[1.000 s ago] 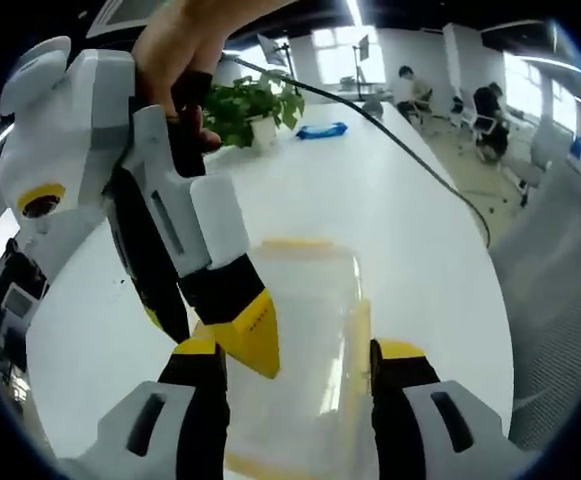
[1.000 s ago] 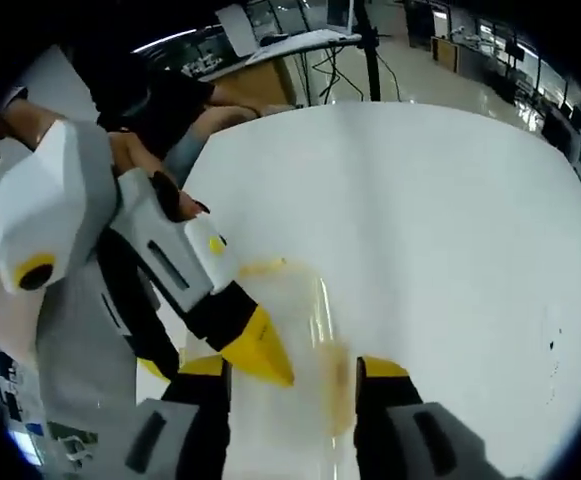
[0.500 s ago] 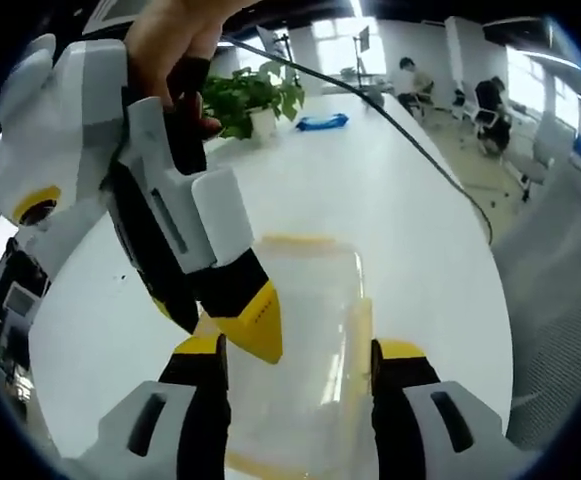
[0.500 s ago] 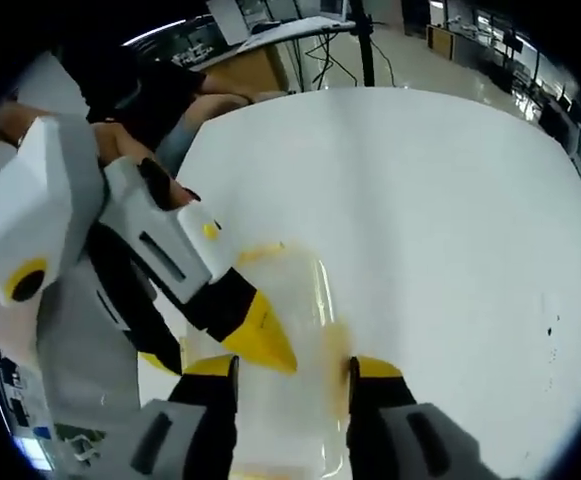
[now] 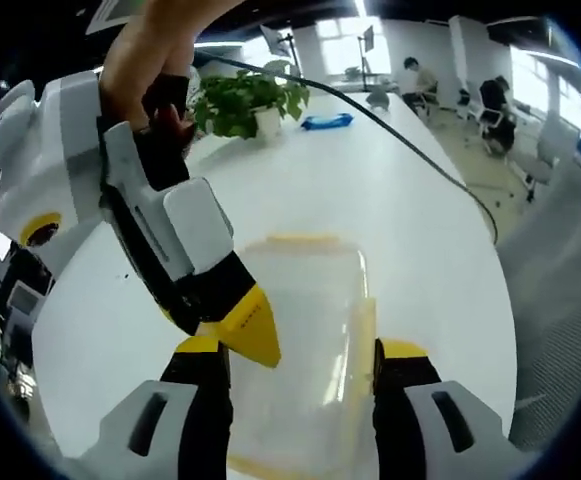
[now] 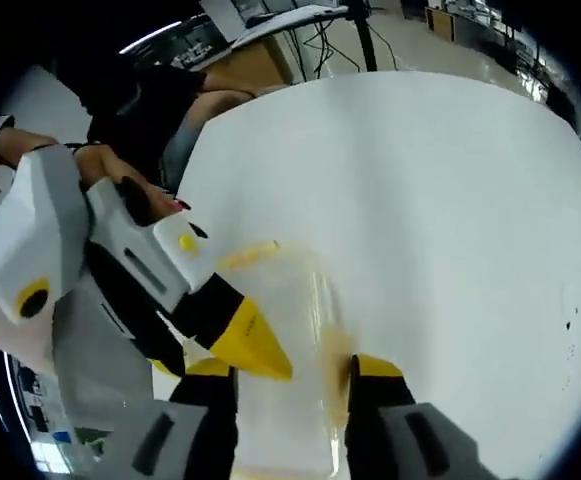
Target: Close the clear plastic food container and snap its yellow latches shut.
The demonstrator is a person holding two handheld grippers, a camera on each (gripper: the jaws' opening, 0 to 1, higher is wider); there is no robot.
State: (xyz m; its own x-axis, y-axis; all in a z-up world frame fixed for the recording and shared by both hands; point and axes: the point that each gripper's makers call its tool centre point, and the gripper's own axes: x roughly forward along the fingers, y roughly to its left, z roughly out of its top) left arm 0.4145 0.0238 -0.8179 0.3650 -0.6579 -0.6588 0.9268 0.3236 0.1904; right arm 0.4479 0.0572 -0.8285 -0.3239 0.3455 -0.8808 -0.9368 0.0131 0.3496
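Note:
The clear plastic container [image 5: 305,340] lies on the white table with its lid on, a yellow latch [image 5: 362,335] along its right side and another at its far end. My left gripper [image 5: 300,352] is open, one jaw on each side of the container's near end. The right gripper's yellow fingertip [image 5: 247,328] comes in from the upper left and rests at the container's left edge. In the right gripper view the container [image 6: 290,330] runs between my right gripper [image 6: 290,368], open at a narrower gap. The left gripper's fingertip [image 6: 248,350] lies on its left side.
A potted plant [image 5: 245,100] and a blue object [image 5: 327,121] stand at the table's far end, and a black cable [image 5: 420,155] crosses the table [image 5: 390,200]. Seated people and chairs are at the far right. A person's hand [image 6: 135,195] holds the left gripper.
The right gripper's jaws have drawn a little closer together. Both views have shifted slightly with the hands. The container has stayed in place.

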